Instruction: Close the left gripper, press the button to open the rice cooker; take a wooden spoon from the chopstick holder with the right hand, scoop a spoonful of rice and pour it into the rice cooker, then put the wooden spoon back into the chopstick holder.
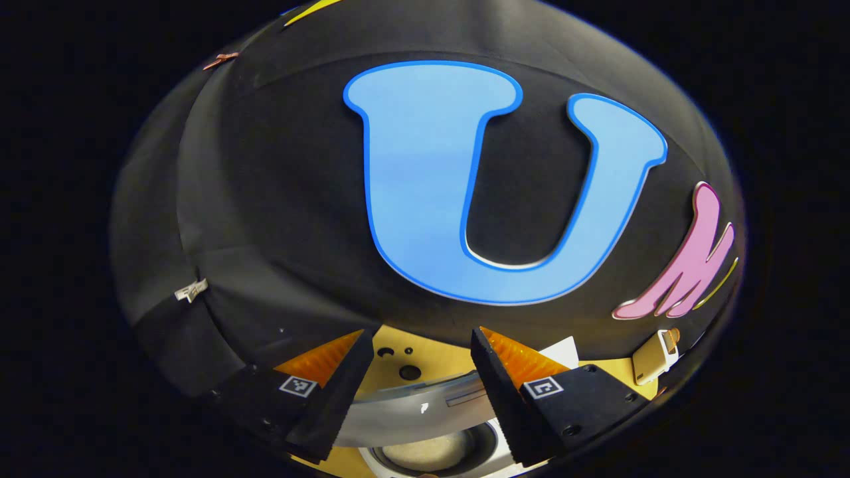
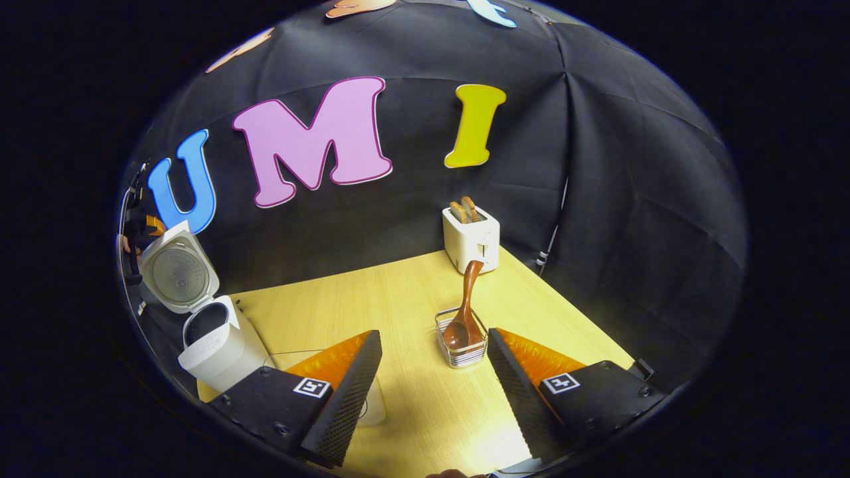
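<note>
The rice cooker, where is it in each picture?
Left gripper view: the rice cooker is at the bottom edge, between the gripper's two fingers, seen from above with its lid raised.
Right gripper view: it stands at the far left on the table, lid open.
Shared landmark: the white toaster.

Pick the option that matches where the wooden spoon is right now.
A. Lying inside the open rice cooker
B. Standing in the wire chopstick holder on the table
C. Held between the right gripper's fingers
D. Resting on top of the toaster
B: in the right gripper view the wooden spoon stands bowl-down in the chopstick holder, ahead of the open right gripper.
</note>
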`<state>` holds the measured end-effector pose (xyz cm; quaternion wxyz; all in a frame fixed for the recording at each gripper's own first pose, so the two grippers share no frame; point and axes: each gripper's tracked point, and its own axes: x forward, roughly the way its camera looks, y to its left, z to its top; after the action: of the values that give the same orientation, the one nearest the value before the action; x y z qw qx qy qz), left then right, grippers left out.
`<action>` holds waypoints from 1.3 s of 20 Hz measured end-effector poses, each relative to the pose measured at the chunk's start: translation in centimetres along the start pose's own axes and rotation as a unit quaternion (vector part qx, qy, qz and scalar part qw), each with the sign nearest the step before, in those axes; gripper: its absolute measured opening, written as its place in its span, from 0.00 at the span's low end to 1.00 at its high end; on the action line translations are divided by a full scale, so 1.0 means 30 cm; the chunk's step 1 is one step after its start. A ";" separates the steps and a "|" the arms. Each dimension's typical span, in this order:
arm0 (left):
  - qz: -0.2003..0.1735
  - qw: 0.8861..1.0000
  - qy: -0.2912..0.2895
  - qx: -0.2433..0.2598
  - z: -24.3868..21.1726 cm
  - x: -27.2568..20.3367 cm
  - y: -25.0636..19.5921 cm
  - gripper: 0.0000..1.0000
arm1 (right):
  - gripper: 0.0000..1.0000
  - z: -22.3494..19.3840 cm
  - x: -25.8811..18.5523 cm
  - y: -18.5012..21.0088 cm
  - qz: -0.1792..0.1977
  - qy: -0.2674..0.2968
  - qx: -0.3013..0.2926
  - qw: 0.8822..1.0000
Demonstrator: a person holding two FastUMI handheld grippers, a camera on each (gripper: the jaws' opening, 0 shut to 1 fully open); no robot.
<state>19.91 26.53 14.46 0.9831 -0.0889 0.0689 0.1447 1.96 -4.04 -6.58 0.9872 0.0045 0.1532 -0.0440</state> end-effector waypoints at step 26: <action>0.055 0.996 0.049 0.060 -0.805 -0.095 -0.205 0.96 | 0.99 -0.132 0.142 0.011 0.109 0.066 -0.086 0.988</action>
<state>16.38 15.24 -7.67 0.9727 -0.0329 0.1298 0.1897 4.83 -3.98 -11.64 0.9705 -0.0609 0.2198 0.0778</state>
